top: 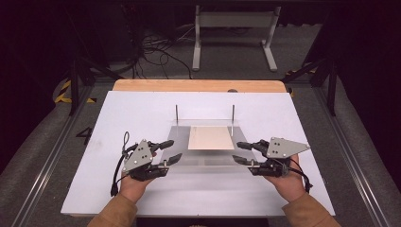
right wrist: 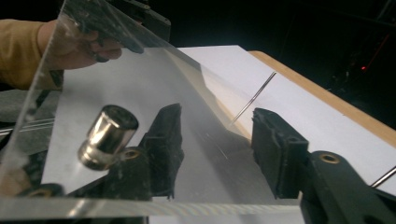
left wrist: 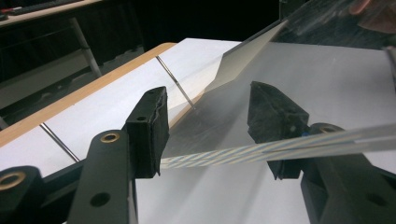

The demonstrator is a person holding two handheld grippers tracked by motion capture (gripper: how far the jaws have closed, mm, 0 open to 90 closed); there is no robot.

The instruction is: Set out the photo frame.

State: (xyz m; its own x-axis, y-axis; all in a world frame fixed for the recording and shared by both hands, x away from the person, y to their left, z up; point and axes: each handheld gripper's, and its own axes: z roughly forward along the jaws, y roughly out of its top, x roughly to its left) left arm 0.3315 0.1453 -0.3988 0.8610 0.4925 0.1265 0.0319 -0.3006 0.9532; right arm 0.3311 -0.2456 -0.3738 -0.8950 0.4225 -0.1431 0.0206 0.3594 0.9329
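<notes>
Clear acrylic sheet [top: 203, 151] lifted near the worktop's [top: 118, 109] front edge.
Left gripper [top: 171, 150] and right gripper [top: 242, 152] straddle its side edges; actual clamping seems uncertain.

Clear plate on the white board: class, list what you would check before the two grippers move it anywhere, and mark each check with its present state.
1. Left gripper at the left edge of the clear plate: ok.
2. Right gripper at the plate's right edge: ok.
3. Pads of both grippers pressing firmly on the plate: cannot tell.
4. Two upright pins standing straight at the plate's far corners: ok.
5. Plate free of those pins: cannot tell.
6. Beige sheet lying flat and square between the pins: ok; whether it lies on or under the plate: cannot tell.
</notes>
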